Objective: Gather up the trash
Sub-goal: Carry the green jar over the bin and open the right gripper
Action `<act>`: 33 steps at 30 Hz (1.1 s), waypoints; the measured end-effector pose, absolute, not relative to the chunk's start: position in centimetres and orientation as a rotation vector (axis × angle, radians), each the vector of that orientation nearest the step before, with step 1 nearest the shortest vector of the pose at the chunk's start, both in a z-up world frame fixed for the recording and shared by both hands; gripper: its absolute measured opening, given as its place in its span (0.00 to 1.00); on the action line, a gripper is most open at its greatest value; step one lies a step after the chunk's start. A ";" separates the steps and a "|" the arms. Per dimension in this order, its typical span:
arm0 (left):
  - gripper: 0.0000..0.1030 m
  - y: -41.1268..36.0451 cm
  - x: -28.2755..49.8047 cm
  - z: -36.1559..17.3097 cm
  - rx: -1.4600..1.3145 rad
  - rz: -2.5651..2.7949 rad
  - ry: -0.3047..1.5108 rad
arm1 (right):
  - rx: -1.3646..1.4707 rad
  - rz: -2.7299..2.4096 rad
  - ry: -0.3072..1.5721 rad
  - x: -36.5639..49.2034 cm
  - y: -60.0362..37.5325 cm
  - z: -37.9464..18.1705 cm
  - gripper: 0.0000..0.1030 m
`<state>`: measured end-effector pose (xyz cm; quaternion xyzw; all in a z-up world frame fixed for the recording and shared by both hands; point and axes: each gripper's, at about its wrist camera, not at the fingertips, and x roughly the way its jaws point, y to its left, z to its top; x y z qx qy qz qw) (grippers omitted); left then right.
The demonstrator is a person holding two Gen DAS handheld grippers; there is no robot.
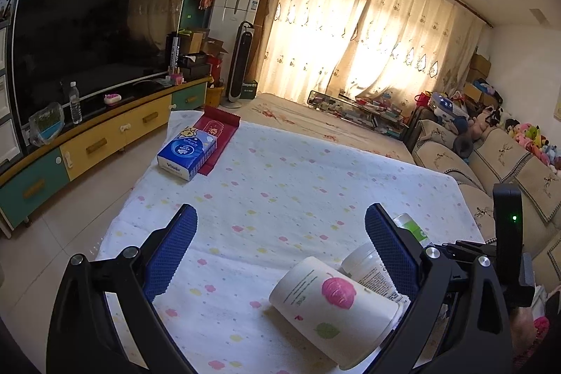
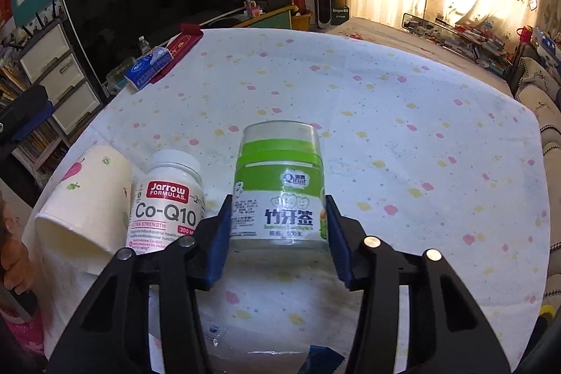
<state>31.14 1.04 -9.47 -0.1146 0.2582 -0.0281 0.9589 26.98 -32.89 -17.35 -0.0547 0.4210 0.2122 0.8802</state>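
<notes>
Blue ribbed pads line the fingers of the right gripper (image 2: 278,230), and they stand on either side of a green-and-clear toothpick jar (image 2: 280,184), the pads at the jar's lower flanks and seemingly pressed against it; the jar lies on the tabletop with its clear cap pointing away from the camera. Just left of it lies a white Co-Q10 supplement bottle (image 2: 164,202), its pink-and-white label up, and touching that bottle on its far left is a paper cup (image 2: 84,202) on its side, printed with a pink apple and green leaves, its open mouth toward the camera.

The left gripper (image 1: 280,233) has its blue-padded fingers spread wide apart with nothing between them, hanging over the spotted white tablecloth (image 1: 287,184). In this view the paper cup (image 1: 333,307) lies low and to the right, just inside the right finger, with the supplement bottle (image 1: 368,269) behind it and a sliver of the toothpick jar (image 1: 413,226) showing past the finger.

At the far left corner of the tabletop a blue tissue pack (image 1: 186,148) rests partly on a red cloth mat (image 1: 219,132). Beyond stand a large television (image 1: 94,37) on a yellow-and-teal cabinet (image 1: 105,139), lit cream curtains (image 1: 368,37), and a sofa (image 1: 491,156) to the right.
</notes>
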 end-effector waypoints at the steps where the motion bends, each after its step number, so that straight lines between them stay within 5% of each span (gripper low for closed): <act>1: 0.92 1.0 31.1 -9.5 -0.232 -0.057 0.523 | -0.117 0.435 0.872 26.9 -33.0 -17.3 0.46; 14: 0.92 0.6 31.2 -9.6 -0.220 -0.052 0.530 | 0.029 0.345 0.822 23.8 -38.8 -13.8 0.46; 33: 0.92 -0.6 31.2 -10.0 -0.177 -0.077 0.535 | 0.260 -0.126 0.738 11.8 -59.6 -13.5 0.46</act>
